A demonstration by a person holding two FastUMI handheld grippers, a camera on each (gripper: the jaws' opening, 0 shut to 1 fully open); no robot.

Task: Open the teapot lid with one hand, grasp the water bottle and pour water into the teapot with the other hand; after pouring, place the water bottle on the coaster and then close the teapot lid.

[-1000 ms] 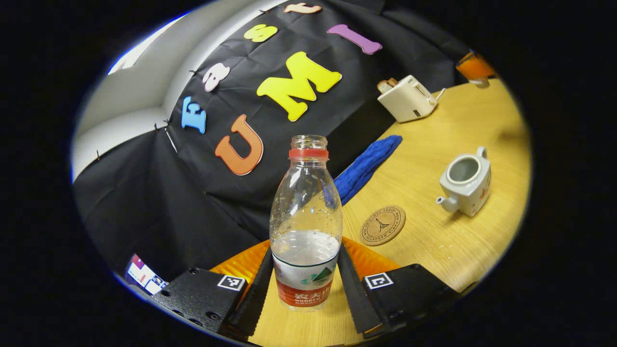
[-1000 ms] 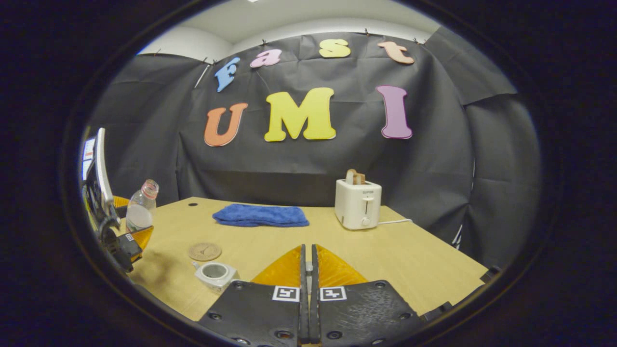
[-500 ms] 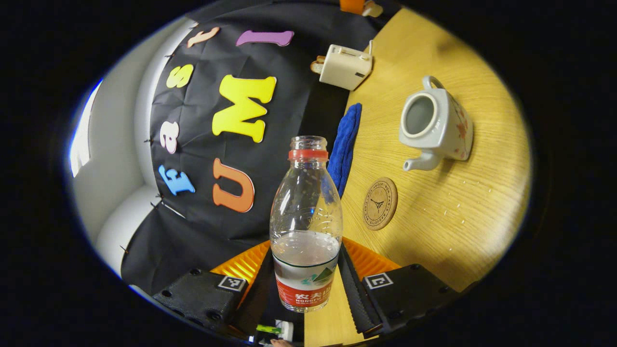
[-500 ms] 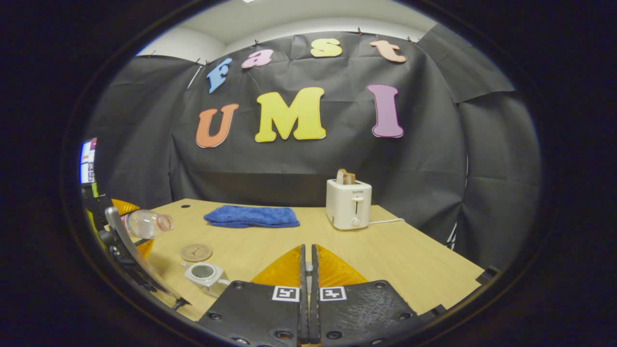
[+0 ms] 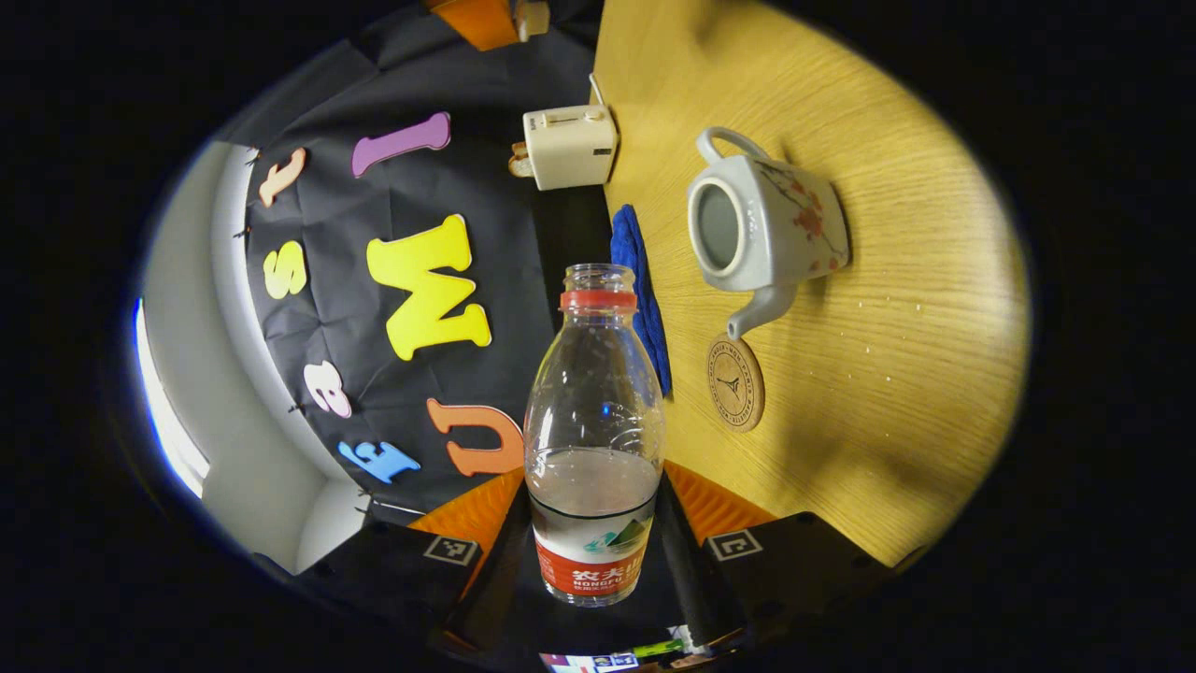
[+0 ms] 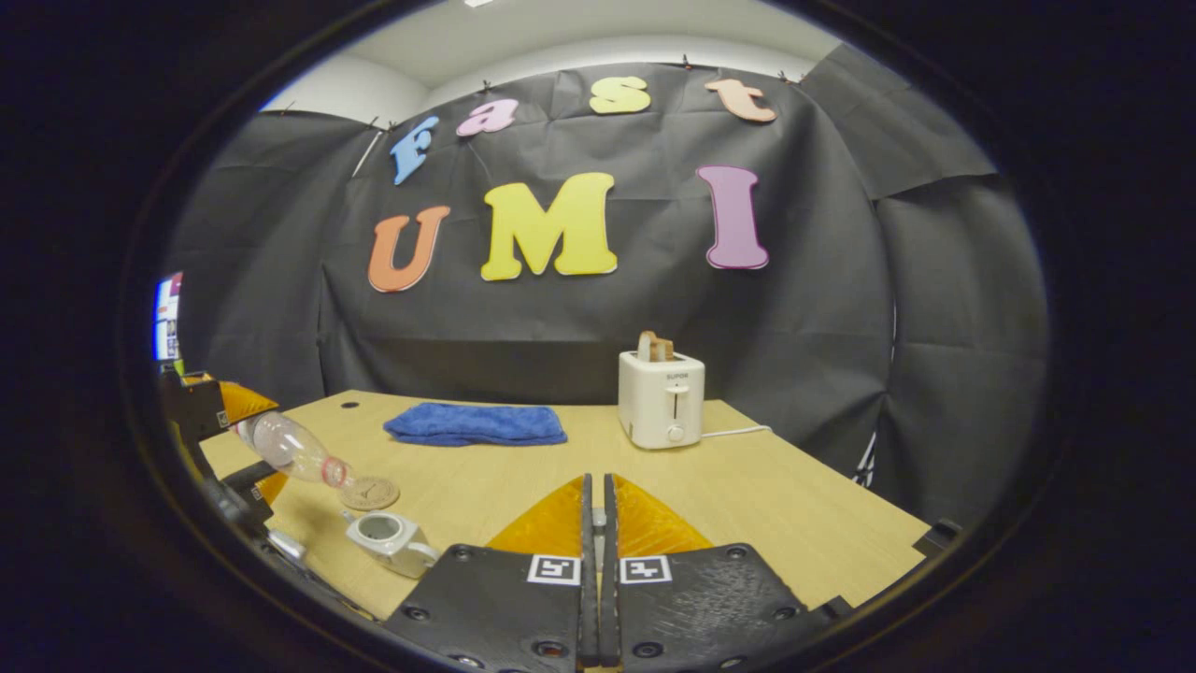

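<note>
Bottle [image 5: 594, 439] clamped in left claw [image 5: 594, 551], tipped above teapot [image 5: 766, 229].

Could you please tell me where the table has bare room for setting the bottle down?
Bare tabletop lies right of the teapot, in front of the toaster. It is crowded at left, where coaster, teapot and tilted bottle bunch before the blue cloth.
</note>
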